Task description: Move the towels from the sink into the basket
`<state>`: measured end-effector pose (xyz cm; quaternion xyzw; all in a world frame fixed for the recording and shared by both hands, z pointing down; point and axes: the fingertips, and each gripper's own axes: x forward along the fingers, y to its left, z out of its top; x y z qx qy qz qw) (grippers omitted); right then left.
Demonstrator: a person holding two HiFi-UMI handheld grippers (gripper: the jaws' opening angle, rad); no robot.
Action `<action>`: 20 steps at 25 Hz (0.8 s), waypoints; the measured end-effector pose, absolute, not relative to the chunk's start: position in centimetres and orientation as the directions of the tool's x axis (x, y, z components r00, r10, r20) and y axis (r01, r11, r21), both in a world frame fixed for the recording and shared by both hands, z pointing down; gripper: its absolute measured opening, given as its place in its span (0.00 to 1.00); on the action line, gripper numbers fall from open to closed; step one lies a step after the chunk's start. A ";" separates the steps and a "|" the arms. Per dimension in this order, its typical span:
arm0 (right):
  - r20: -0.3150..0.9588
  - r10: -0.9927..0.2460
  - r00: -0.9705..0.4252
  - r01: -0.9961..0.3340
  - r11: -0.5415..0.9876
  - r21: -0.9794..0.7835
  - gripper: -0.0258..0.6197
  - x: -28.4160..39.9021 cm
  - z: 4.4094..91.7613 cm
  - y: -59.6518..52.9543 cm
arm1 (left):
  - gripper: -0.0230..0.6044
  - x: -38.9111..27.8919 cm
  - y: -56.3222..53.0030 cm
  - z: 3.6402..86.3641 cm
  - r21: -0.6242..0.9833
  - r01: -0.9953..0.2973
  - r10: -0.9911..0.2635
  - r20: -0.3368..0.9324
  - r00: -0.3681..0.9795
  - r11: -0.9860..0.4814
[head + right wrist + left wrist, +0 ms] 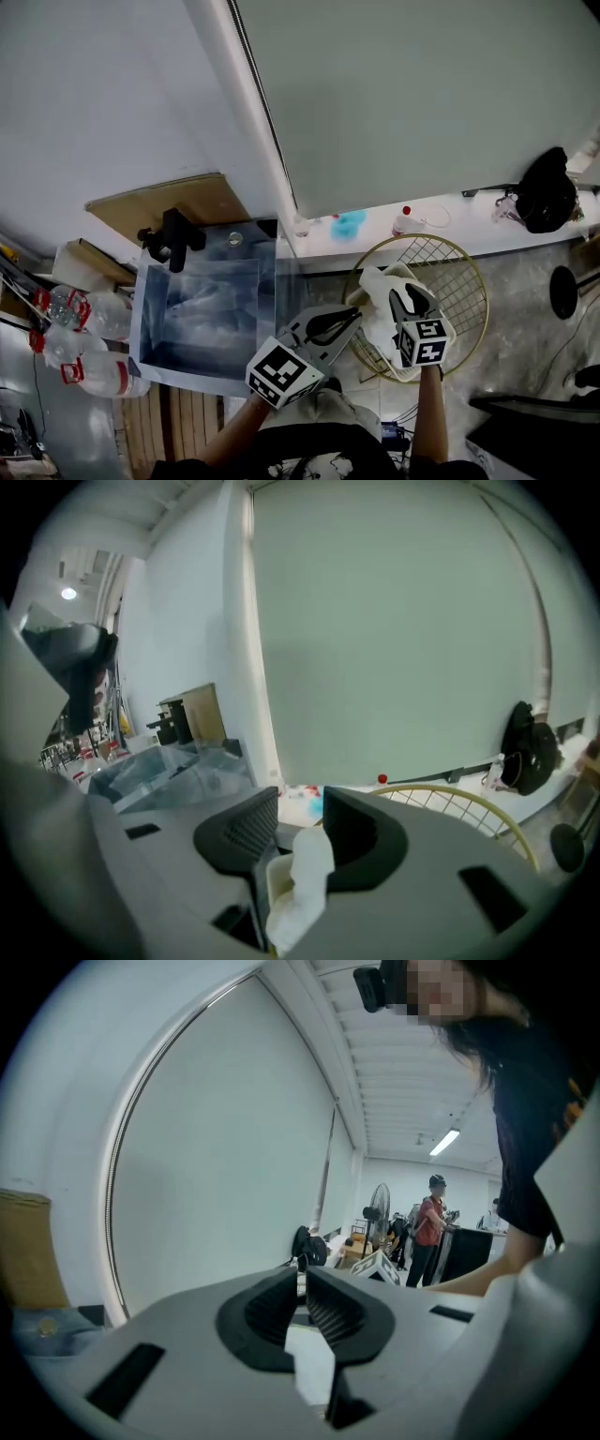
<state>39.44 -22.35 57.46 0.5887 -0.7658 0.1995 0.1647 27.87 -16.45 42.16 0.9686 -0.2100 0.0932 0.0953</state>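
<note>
A white towel (377, 309) lies between the half-parted jaws of the right gripper (405, 298), apparently unclamped, and trails below it into the wire basket (417, 237). To that gripper's left, the left gripper (349, 317), jaws together and empty, hangs beside the sink (202, 319).

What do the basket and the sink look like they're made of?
Basket: thin metal wire, glossy gold finish, going by its open grid and rim. Sink: likely clear plastic or glass; its walls look see-through.
</note>
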 end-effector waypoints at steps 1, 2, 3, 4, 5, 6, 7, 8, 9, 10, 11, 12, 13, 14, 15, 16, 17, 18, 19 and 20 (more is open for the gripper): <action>0.468 -0.845 -0.258 -0.966 0.229 -0.120 0.25 39.2 56.5 -21.9 | 0.08 27.6 -16.3 42.1 0.145 -0.430 -0.395 0.220 0.892 -0.891; 0.447 -0.854 -0.267 -0.964 0.234 -0.128 0.23 38.8 55.4 -21.5 | 0.08 27.4 -16.2 42.1 0.144 -0.436 -0.401 0.219 0.890 -0.889; 0.426 -0.861 -0.279 -0.960 0.243 -0.137 0.23 38.4 54.4 -21.1 | 0.08 27.3 -16.0 42.0 0.143 -0.440 -0.406 0.216 0.888 -0.886; 0.406 -0.867 -0.291 -0.956 0.254 -0.144 0.23 38.0 53.5 -20.7 | 0.08 27.2 -15.8 41.9 0.143 -0.445 -0.412 0.213 0.886 -0.884; 0.386 -0.871 -0.303 -0.953 0.266 -0.149 0.23 37.6 52.5 -20.3 | 0.08 27.0 -15.6 41.9 0.142 -0.450 -0.418 0.210 0.884 -0.881; 0.368 -0.875 -0.315 -0.948 0.278 -0.153 0.23 37.1 51.7 -19.9 | 0.08 26.8 -15.4 41.8 0.142 -0.456 -0.424 0.208 0.881 -0.878; 0.352 -0.877 -0.327 -0.945 0.289 -0.155 0.23 36.6 50.9 -19.5 | 0.08 26.5 -15.2 41.7 0.142 -0.463 -0.431 0.206 0.878 -0.875; 0.337 -0.879 -0.338 -0.941 0.301 -0.157 0.23 36.1 50.1 -19.1 | 0.08 26.2 -15.0 41.7 0.142 -0.470 -0.439 0.205 0.875 -0.871; 0.324 -0.880 -0.348 -0.937 0.312 -0.158 0.22 35.6 49.4 -18.7 | 0.08 25.8 -14.8 41.6 0.142 -0.479 -0.448 0.204 0.871 -0.866; 0.312 -0.880 -0.357 -0.933 0.322 -0.159 0.22 35.1 48.8 -18.4 | 0.08 25.4 -14.7 41.4 0.142 -0.488 -0.457 0.202 0.866 -0.861; 0.301 -0.881 -0.365 -0.930 0.330 -0.162 0.22 34.7 48.3 -18.1 | 0.08 25.1 -14.6 41.3 0.141 -0.498 -0.468 0.200 0.861 -0.856; 0.291 -0.881 -0.372 -0.927 0.337 -0.164 0.21 34.3 47.8 -17.8 | 0.08 24.6 -14.4 41.2 0.141 -0.508 -0.478 0.198 0.856 -0.850; 0.282 -0.881 -0.380 -0.924 0.345 -0.167 0.21 33.8 47.4 -17.4 | 0.08 24.2 -14.2 41.1 0.139 -0.517 -0.487 0.198 0.851 -0.845; 0.276 -0.880 -0.387 -0.921 0.352 -0.167 0.21 33.4 47.1 -17.1 | 0.08 23.7 -13.9 41.1 0.137 -0.525 -0.496 0.198 0.846 -0.840; 0.272 -0.878 -0.394 -0.918 0.360 -0.166 0.21 32.9 46.9 -16.7 | 0.08 23.2 -13.6 41.1 0.133 -0.532 -0.503 0.198 0.841 -0.836; 0.268 -0.876 -0.401 -0.915 0.368 -0.165 0.21 32.4 46.7 -16.4 | 0.08 22.7 -13.3 41.0 0.129 -0.539 -0.511 0.198 0.836 -0.832; 0.264 -0.874 -0.408 -0.912 0.375 -0.167 0.21 31.9 46.6 -16.1 | 0.08 22.2 -13.1 41.0 0.126 -0.546 -0.519 0.198 0.832 -0.828; 0.262 -0.871 -0.416 -0.908 0.382 -0.172 0.21 31.4 46.5 -15.8 | 0.08 21.7 -12.8 40.9 0.124 -0.553 -0.525 0.198 0.828 -0.824; 0.260 -0.868 -0.424 -0.904 0.388 -0.181 0.21 30.8 46.4 -15.5 | 0.08 21.2 -12.5 40.8 0.123 -0.557 -0.530 0.198 0.825 -0.821; 0.258 -0.864 -0.433 -0.899 0.394 -0.189 0.21 30.3 46.2 -15.1 | 0.08 20.7 -12.1 40.5 0.123 -0.560 -0.534 0.194 0.823 -0.819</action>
